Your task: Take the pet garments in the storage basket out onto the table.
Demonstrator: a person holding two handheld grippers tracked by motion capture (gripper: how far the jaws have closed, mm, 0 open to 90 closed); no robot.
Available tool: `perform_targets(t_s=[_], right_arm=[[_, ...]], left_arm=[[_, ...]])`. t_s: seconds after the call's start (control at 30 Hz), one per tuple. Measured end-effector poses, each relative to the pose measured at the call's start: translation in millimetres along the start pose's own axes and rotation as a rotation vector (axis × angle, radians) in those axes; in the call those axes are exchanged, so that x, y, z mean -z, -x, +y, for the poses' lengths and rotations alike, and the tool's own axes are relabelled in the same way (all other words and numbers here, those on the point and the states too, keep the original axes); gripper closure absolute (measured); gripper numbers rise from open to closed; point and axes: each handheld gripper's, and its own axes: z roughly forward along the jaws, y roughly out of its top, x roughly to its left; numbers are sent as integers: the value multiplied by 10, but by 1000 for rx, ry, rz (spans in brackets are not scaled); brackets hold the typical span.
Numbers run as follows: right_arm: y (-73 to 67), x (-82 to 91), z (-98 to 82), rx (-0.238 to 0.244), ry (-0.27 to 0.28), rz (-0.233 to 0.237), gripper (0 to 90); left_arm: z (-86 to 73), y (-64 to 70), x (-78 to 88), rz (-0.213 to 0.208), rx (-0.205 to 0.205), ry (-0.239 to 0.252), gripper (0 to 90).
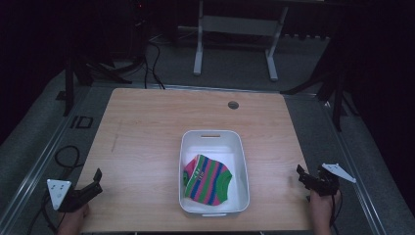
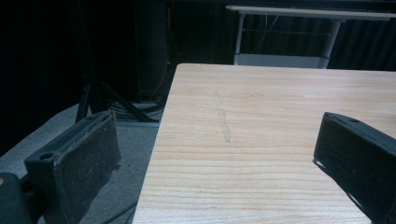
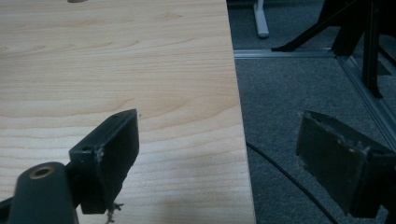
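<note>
Sock (image 1: 207, 179), striped green, pink and blue, lies in white bin (image 1: 235, 147) near table (image 1: 147, 127) front edge | left gripper (image 1: 95, 181) front-left corner, jaws apart, empty | right gripper (image 1: 302, 174) front-right corner, jaws apart, empty

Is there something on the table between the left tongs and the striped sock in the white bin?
No loose object lies between them. The left tongs sit at the table's near left corner, over bare wood. The striped sock lies inside the white bin, so the bin's left wall is the only barrier; reaching from above would clear it.
</note>
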Motion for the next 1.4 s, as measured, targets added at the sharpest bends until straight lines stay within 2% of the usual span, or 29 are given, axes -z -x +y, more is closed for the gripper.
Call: perform_targets(t_s=[0.3, 0.43, 0.5, 0.53, 0.63, 0.77, 0.8, 0.83, 0.87, 0.97, 1.1, 1.13, 1.17, 1.23, 1.4], right_arm=[[-7, -24, 9, 10, -32, 2, 133], [10, -51, 19, 18, -72, 59, 127], [14, -63, 26, 34, -87, 111, 126], [16, -66, 27, 42, -93, 119, 127], [68, -101, 30, 35, -150, 236, 132], [57, -99, 40, 89, -198, 347, 134], [57, -99, 40, 89, -198, 347, 134], [41, -92, 45, 126, -211, 388, 135], [36, -92, 46, 137, -218, 418, 135], [-7, -89, 41, 212, -233, 485, 135], [-93, -96, 36, 296, -271, 549, 137], [-93, -96, 36, 296, -271, 549, 137], [-140, -98, 40, 334, -288, 585, 139], [-188, -97, 46, 373, -306, 613, 139], [-297, -82, 76, 429, -323, 681, 139]], left_arm=[[0, -1, -3, -2, 1, -3, 9], [0, -1, -2, -2, 1, -2, 9], [0, -1, -1, -1, 1, -2, 9], [1, -1, -2, -2, 1, -2, 9], [1, -2, -1, -4, 1, -2, 9], [2, -3, -2, -4, 2, -3, 9], [2, -3, -3, -3, 2, -3, 9], [2, -4, -3, -4, 2, -3, 9], [2, -4, -2, -4, 3, -3, 9], [2, -5, 0, -4, 3, -2, 9], [3, -6, 0, -5, 5, -1, 9], [3, -6, 0, -5, 5, -1, 9], [2, -6, 0, -5, 6, -1, 9], [3, -6, 1, -5, 6, 0, 9], [3, -6, 1, -5, 7, 0, 9]])
